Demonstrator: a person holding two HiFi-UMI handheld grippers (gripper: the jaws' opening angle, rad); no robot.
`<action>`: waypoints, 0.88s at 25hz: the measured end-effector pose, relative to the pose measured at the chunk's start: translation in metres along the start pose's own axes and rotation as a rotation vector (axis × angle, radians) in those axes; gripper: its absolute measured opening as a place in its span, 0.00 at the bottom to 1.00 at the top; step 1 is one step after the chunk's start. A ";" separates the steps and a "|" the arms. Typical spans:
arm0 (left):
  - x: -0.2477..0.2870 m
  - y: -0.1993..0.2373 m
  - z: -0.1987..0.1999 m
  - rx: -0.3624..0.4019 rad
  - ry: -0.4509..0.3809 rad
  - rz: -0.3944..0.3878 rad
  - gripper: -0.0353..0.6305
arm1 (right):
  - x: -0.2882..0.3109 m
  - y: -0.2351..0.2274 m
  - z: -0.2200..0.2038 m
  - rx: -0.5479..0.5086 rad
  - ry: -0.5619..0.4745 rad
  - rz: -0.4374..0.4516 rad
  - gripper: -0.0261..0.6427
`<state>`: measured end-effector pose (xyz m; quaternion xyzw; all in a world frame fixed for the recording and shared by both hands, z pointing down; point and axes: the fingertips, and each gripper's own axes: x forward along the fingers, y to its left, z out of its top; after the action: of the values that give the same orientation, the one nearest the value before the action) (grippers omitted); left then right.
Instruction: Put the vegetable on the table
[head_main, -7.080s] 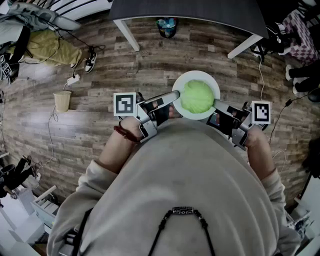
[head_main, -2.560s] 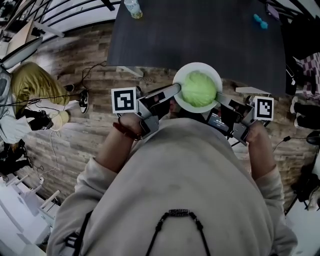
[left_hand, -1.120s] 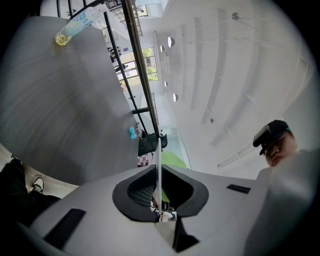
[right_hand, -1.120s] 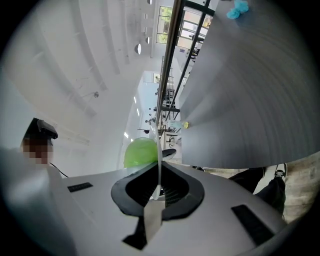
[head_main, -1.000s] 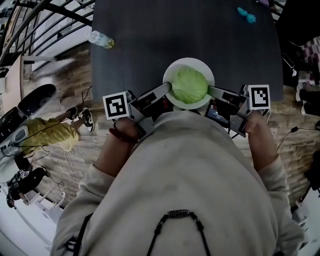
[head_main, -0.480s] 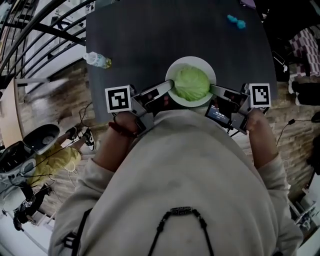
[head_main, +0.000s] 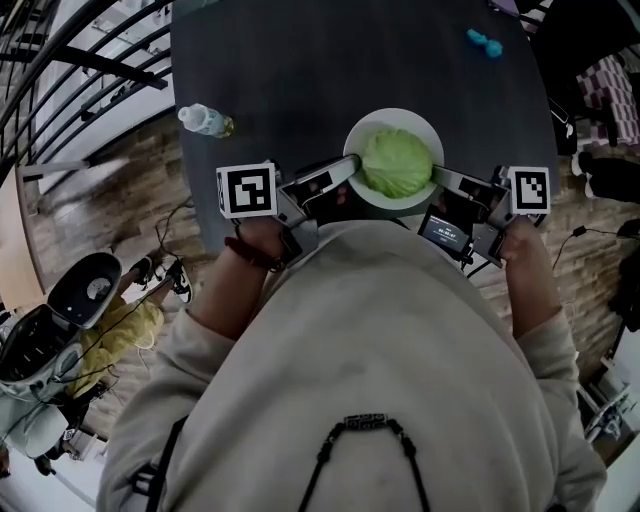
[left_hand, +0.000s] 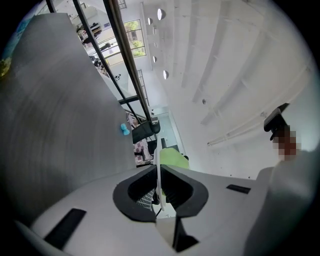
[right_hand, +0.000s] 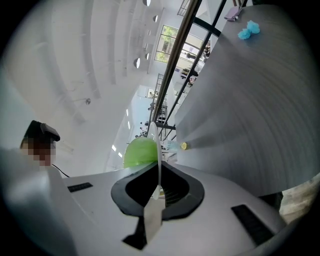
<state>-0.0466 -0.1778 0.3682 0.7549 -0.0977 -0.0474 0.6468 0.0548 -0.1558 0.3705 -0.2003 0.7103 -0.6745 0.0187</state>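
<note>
Green cabbage head (head_main: 397, 165) sits on white plate (head_main: 362, 135), held over the near edge of dark table (head_main: 320, 60); contact with the top cannot be told. Left gripper (head_main: 348, 166) clamped on the plate's left rim, right gripper (head_main: 441, 176) on its right rim, jaws pinching the thin edge. Plastic bottle (head_main: 205, 120) lies at the left edge. Blue object (head_main: 482, 43) sits toward the far right corner.

Head top-down; others face plate (head_main: 400, 203).

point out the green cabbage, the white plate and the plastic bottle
round green cabbage (head_main: 396, 165), head view, its top
round white plate (head_main: 393, 116), head view, far rim
clear plastic bottle (head_main: 200, 118), head view, its body
</note>
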 end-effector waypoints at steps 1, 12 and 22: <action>-0.003 0.002 0.003 -0.006 0.001 -0.003 0.09 | 0.005 0.001 0.001 -0.002 0.002 -0.003 0.08; -0.013 0.015 0.015 -0.014 -0.025 0.035 0.09 | 0.022 -0.008 0.011 0.004 0.043 -0.013 0.08; -0.019 0.026 0.025 0.006 -0.096 0.085 0.09 | 0.036 -0.016 0.024 0.000 0.126 0.011 0.08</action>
<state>-0.0727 -0.2019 0.3883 0.7488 -0.1606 -0.0557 0.6406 0.0333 -0.1898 0.3923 -0.1538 0.7110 -0.6858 -0.0223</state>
